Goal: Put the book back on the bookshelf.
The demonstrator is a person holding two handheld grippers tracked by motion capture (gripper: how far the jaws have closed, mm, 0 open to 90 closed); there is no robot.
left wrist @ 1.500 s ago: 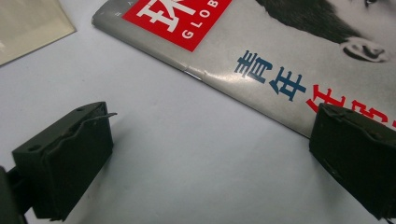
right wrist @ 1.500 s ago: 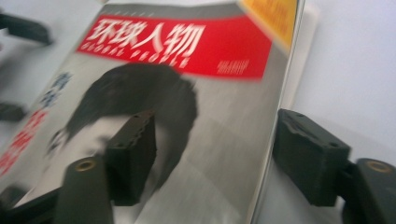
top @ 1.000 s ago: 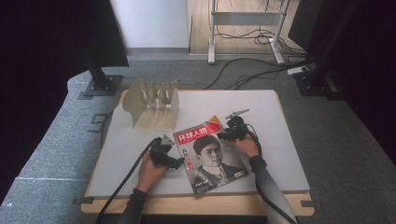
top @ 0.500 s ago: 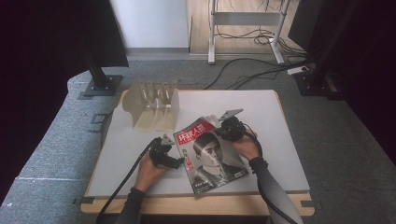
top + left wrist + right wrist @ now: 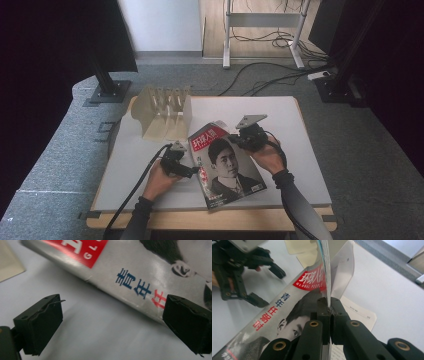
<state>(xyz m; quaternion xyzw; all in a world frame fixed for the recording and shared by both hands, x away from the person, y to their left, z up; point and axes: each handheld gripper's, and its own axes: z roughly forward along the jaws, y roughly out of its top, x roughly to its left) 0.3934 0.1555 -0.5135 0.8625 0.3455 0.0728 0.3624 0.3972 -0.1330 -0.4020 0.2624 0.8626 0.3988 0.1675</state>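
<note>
Both tongs work the magazine (image 5: 226, 165) on the bench (image 5: 300, 130): the right tongs (image 5: 239, 141), clamped on its far edge, have tilted it higher, the spread left tongs (image 5: 192, 171) wait at its spine.

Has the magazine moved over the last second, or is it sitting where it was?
Yes. The right claw has lifted the magazine by its right edge, tilting it up toward the wooden rack; the spine stays down.
</note>
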